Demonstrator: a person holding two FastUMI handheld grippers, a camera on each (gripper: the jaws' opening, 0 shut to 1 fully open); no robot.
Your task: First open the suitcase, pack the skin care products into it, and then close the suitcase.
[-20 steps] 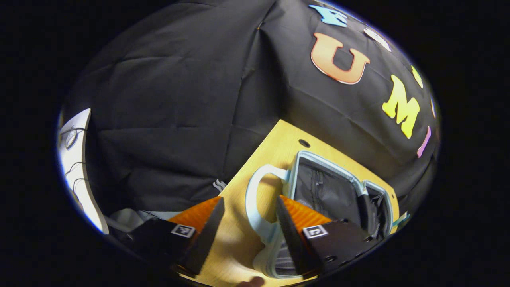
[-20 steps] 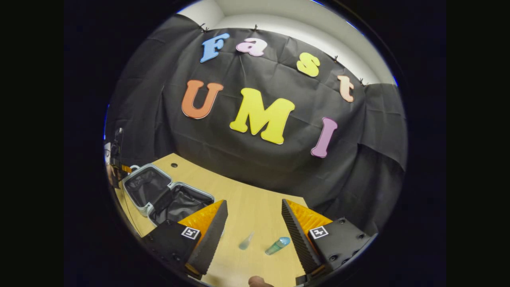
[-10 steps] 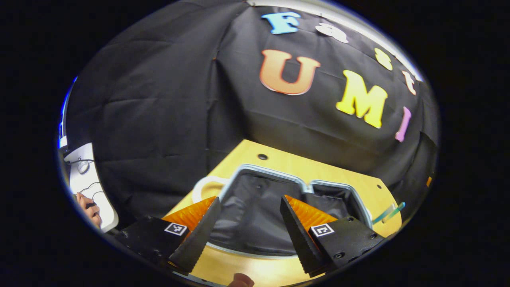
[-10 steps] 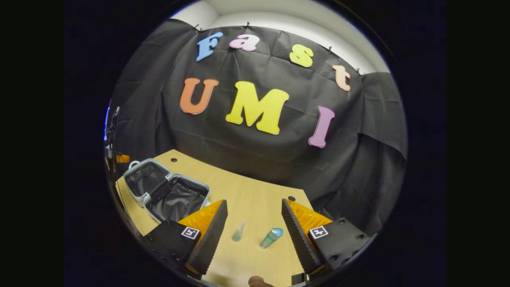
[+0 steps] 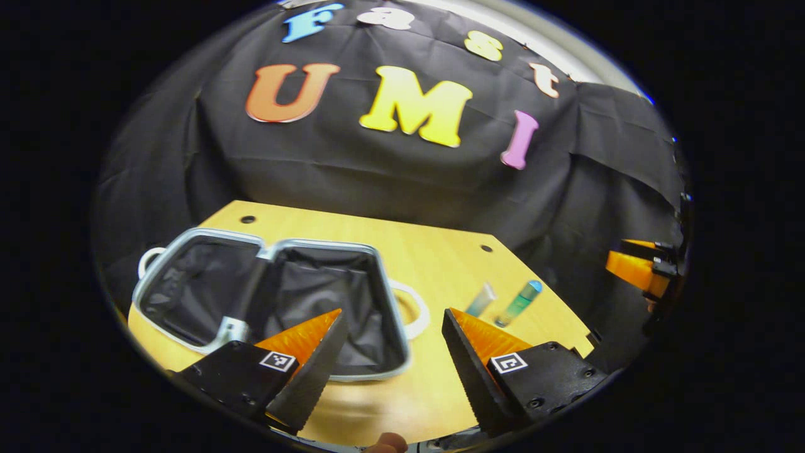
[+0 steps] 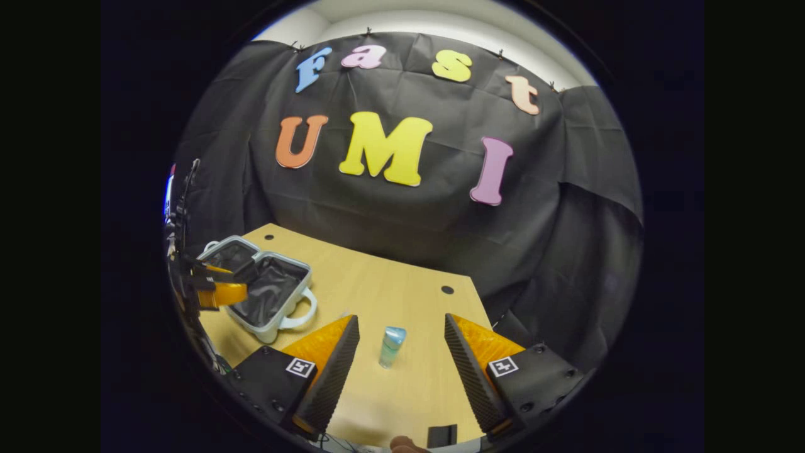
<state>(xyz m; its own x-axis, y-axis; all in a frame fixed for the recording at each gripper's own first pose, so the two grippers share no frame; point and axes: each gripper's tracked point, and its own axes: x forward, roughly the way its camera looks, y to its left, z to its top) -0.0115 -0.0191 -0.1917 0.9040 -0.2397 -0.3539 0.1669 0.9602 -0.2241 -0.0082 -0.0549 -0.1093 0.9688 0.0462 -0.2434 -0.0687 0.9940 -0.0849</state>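
Table (image 5: 434, 251): light wood top with small round holes, set against the black cloth wall; it carries everything below.

Suitcase (image 5: 264, 251): small, pale-rimmed and dark-lined, lying fully open with both halves flat on the table's left part and a white handle at each end. By my reading the opening step is done, and it lies this way so both wells can take items from above.

Left gripper (image 5: 390, 358): orange-and-black fingers held apart with nothing between them, hovering over the suitcase's near rim.

Right gripper (image 6: 401, 365): fingers likewise apart and empty, lined up on either side of the bottle ahead, probably for a pinch across its body.

Green bottle (image 6: 392, 346): slim, blue-capped, lying on bare wood well to the right of the suitcase, not yet packed.

Clear tube (image 5: 481, 299): smaller, translucent, just beside the bottle in the left gripper view; also unpacked.
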